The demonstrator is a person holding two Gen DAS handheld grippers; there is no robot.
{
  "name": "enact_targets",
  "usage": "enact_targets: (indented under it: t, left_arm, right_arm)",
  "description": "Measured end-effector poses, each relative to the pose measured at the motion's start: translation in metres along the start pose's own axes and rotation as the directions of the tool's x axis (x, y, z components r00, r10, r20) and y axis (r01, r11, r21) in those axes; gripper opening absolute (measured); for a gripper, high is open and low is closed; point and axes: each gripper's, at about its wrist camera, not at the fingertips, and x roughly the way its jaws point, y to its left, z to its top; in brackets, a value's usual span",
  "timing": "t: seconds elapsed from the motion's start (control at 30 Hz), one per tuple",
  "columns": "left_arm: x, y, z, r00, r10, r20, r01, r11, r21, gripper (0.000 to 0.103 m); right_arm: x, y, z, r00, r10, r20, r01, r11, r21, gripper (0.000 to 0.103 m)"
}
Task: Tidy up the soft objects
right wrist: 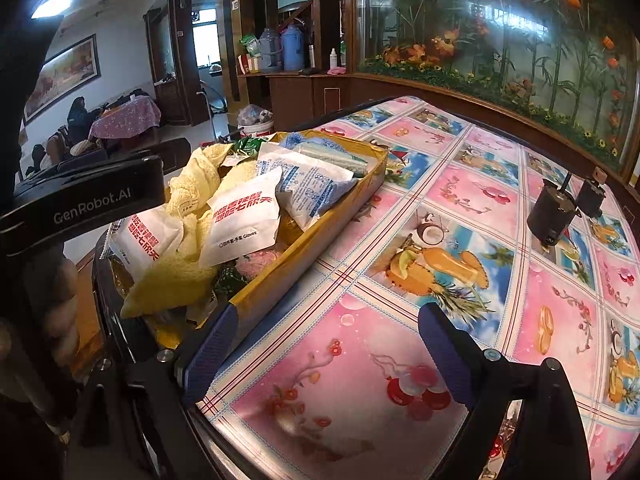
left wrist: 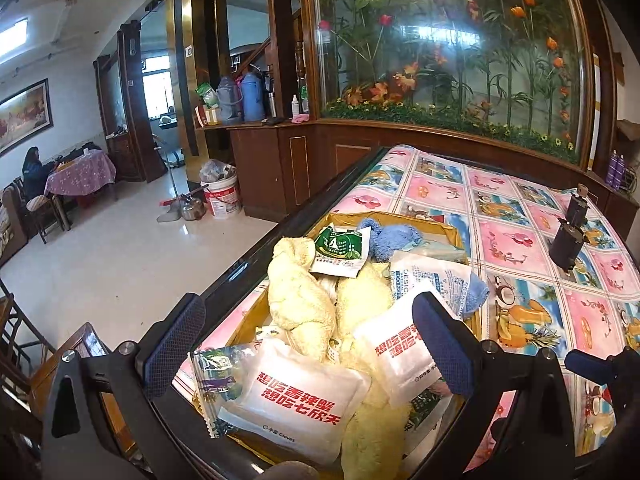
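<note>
Brimming cardboard box (right wrist: 320,236) holds yellow towels (left wrist: 298,300), glove packets (left wrist: 296,396), perhaps desiccant; both fingers released.

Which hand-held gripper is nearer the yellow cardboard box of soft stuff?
Left. The left hand-held gripper hovers open over the yellow cardboard box; the right hand-held gripper sits open beside it, above the tablecloth.

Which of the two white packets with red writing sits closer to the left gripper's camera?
The lower white packet, lying between the open fingers; the other white packet leans farther back by the right finger.
</note>
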Motion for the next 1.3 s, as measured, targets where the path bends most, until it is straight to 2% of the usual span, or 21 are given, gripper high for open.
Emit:
enact_targets:
  t: [0.8,1.03,1.2,1.3]
  left_arm:
    - [0.011,0.018,-0.007,0.999,-0.008,-0.037,0.006,0.999,-0.047,0.103]
    - [0.008,0.015,-0.008,0.999,-0.016,-0.038,0.014,0.999,-0.043,0.103]
    - [0.005,0.011,-0.007,0.999,-0.026,-0.041,0.024,0.999,-0.039,0.103]
    - [0.005,0.011,-0.007,0.999,-0.028,-0.041,0.027,0.999,-0.039,0.103]
  right_arm:
    - [0.003,0.011,0.002,1.000,-0.013,-0.004,0.013,1.000,-0.012,0.095]
    - [-0.002,0.001,0.003,0.997,-0.077,0.012,0.077,0.997,0.008,0.095]
    - [-0.003,-0.008,0.002,0.987,-0.162,0.013,0.162,0.987,0.016,0.095]
    - [0.000,-0.012,0.001,0.986,-0.164,-0.003,0.164,0.986,0.025,0.095]
